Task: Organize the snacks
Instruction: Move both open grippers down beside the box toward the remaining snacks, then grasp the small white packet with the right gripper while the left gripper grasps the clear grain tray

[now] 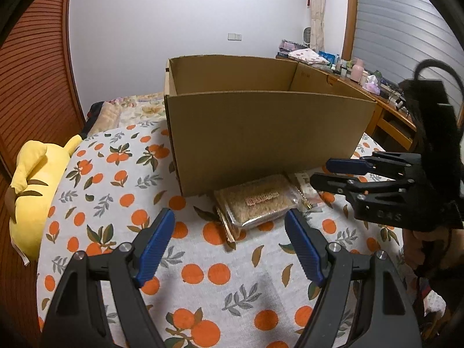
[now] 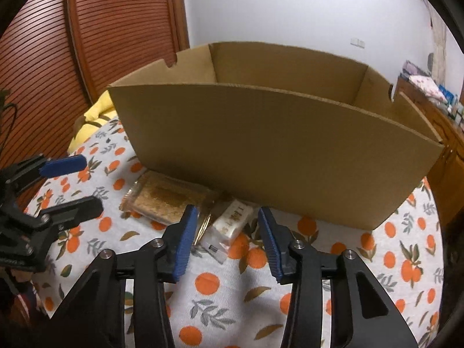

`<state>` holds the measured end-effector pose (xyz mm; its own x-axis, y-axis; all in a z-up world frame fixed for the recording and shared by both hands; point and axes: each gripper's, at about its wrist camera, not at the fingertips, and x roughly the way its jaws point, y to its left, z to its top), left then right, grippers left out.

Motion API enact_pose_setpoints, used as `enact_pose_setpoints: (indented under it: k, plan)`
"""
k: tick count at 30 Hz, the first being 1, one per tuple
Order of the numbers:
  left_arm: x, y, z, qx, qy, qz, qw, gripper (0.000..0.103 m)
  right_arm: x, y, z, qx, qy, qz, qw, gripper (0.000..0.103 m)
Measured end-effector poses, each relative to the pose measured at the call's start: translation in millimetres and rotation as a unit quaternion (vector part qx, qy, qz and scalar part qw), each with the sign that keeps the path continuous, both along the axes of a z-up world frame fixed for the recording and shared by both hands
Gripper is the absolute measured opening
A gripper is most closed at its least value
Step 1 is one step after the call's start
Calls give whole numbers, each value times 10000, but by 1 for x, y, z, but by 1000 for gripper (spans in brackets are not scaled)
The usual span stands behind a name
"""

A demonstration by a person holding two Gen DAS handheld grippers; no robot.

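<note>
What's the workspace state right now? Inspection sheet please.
Surface: white cloth with orange-fruit print, flat.
Job's things: open brown cardboard box; clear pack of brown crumbly snack and white wrapped snack lying before it, outside.
Clutter: yellow plush toy at cloth's edge.
Grippers: left gripper open, empty; right gripper open, white snack ahead, not pinched.
Cables: black cable looping above right gripper.
Surroundings: slatted wooden door, cluttered desk.

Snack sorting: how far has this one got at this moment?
Done: nothing visible; what shows of the cardboard box interior is bare. In hand: nothing; left gripper open toward the brown snack pack, right gripper open over the white packet. Left: both packs still lie on the tablecloth.
</note>
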<state>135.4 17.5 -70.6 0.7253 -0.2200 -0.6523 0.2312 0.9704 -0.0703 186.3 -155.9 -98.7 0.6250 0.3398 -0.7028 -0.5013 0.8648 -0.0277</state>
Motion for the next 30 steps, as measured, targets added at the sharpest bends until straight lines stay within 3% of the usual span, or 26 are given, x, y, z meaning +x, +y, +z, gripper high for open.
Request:
enact_pose_setpoints:
  k: [20,21,24,30]
  plan:
    - [7,-8,-7,-92,85,9,9999,79,28,0,-25,26,603,-185,9980,40]
    - [9,-8,-7,-93,87,7,9999,79,28,0,-25,6,608,-181,9980,39]
    - [13,-12,-7,-62,114,10,9999,79,25,5,-26,-174,532,-120,9984,24]
    - [22,-20,-11,-9,177,5,9998,79,13,-8,-22,-16,472,-63,9989,21]
